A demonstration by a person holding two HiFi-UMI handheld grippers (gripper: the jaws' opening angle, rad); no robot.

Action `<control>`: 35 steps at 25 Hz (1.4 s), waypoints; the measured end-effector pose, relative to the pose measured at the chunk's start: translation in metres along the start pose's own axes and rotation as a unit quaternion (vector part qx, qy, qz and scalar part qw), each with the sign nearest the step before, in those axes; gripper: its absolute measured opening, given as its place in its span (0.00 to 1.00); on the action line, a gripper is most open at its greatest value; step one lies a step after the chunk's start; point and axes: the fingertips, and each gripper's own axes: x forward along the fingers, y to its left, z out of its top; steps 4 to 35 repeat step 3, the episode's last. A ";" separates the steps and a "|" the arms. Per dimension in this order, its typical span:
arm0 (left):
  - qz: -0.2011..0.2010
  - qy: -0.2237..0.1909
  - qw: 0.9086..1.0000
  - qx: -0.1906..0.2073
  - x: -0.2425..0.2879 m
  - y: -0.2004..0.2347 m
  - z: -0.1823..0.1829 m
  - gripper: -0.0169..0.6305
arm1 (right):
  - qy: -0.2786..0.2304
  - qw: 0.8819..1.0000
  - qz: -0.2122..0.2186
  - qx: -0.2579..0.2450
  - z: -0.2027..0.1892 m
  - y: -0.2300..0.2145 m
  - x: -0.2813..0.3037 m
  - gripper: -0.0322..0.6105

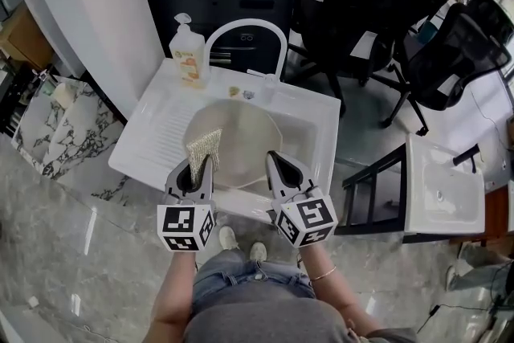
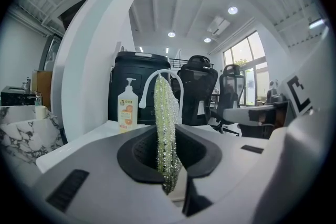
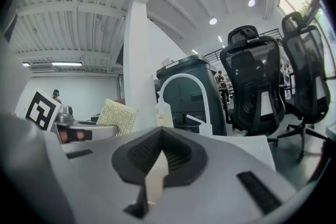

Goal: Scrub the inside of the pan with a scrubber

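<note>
Scrubber stands clamped between left gripper's jaws.

Left gripper is held low in front of the body, jaws clamped on the scrubber, which stands up edge-on between them. Right gripper is level beside it, jaws closed on the near rim of the pan. Both forearms reach forward, roughly parallel.
</note>
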 end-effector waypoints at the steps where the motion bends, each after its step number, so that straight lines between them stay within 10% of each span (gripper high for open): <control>1: 0.001 -0.001 1.000 -0.001 -0.002 -0.002 0.000 0.13 | -0.001 1.000 0.002 -0.001 0.000 0.000 -0.002 0.06; 35: 0.003 -0.004 1.000 -0.004 -0.005 -0.006 0.001 0.13 | -0.002 1.000 0.005 -0.002 0.002 -0.001 -0.007 0.06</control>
